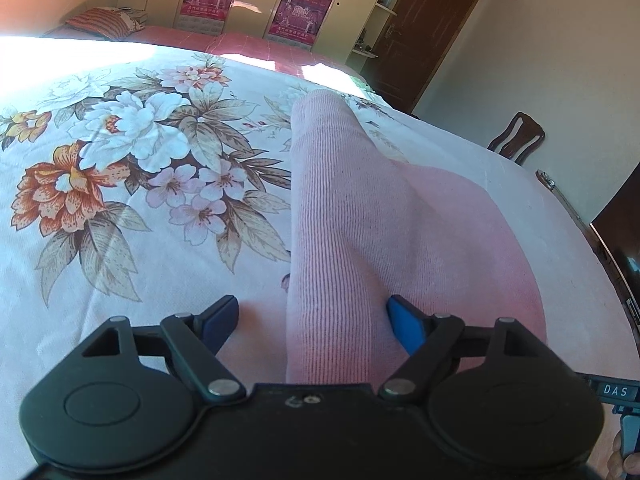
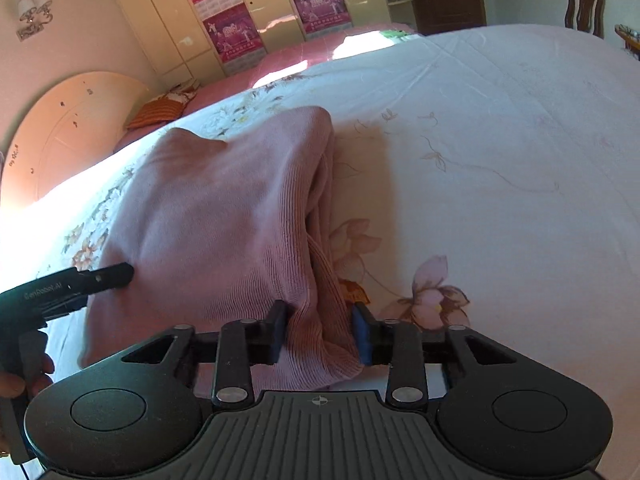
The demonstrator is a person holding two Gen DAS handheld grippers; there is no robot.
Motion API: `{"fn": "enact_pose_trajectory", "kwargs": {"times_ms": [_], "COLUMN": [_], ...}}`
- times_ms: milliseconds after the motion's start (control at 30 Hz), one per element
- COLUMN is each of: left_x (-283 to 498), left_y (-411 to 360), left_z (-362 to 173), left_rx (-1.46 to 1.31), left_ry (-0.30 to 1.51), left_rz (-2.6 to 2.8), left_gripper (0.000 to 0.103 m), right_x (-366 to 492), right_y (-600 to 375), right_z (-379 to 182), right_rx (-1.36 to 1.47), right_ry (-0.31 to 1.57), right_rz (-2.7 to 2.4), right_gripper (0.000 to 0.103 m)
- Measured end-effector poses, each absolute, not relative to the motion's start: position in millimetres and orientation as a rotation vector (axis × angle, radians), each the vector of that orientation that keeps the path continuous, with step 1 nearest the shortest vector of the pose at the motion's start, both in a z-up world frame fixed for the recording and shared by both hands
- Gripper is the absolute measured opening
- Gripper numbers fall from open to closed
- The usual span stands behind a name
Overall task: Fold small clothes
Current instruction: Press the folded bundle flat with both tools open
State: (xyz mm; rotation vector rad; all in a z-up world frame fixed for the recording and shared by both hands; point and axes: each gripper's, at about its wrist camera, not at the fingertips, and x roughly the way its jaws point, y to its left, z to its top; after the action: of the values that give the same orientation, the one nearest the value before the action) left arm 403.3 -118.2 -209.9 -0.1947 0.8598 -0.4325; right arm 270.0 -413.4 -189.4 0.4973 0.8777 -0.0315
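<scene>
From the left wrist camera I see my left gripper low over the bed, its blue pads spread wide. A folded ridge of the pink sweater runs up between them. The right pad touches the knit; the left pad stands clear of it over the flowered sheet. So this gripper is open and clamps nothing. The sweater lies on the sheet and stretches away from the gripper toward the far edge of the bed, with a wider rounded part spreading to the right.

From the right wrist camera, my right gripper has a bunched fold of the same sweater between its pads, and both pads press against the ribbed cloth: it is closed on the sweater. The rest of the garment humps up ahead and to the left of the gripper, resting on the sheet.

Only the right view shows the other tool from outside: the left gripper's dark tip comes in from the left edge and meets the sweater's side. It also shows the curved headboard and a wall lamp. Both views take in the wardrobe with pink posters, a striped cushion, the brown door and a wooden chair beyond the bed.
</scene>
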Motion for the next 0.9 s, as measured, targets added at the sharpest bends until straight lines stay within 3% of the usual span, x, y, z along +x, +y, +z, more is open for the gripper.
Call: {"fn": "enact_pose_trajectory", "kwargs": {"times_ms": [300, 633, 733, 900], "left_x": [401.2, 414.9, 427.0, 455.5], "left_y": [-126.5, -160.5, -172.9, -189.3], "left_z": [-189.8, -149.3, -145.9, -157.1], "left_rx": [-0.133, -0.082, -0.058, -0.032], "left_ry": [0.852, 0.77, 0.755, 0.772], "left_rz": [-0.416, -0.459, -0.46, -0.452], "left_gripper": [0.077, 0.076, 0.076, 0.072], "right_x": [265.9, 338.2, 363.3, 401.9], "right_y": [-421.4, -417.4, -419.4, -419.9], "right_z": [-153.8, -133.8, -139.4, -154.7], "right_rx": [0.493, 0.465, 0.462, 0.401], "right_ry": [0.8, 0.777, 0.783, 0.818], "right_rz": [-0.017, 0.021, -0.001, -0.041], "right_gripper": [0.031, 0.032, 0.047, 0.048]}}
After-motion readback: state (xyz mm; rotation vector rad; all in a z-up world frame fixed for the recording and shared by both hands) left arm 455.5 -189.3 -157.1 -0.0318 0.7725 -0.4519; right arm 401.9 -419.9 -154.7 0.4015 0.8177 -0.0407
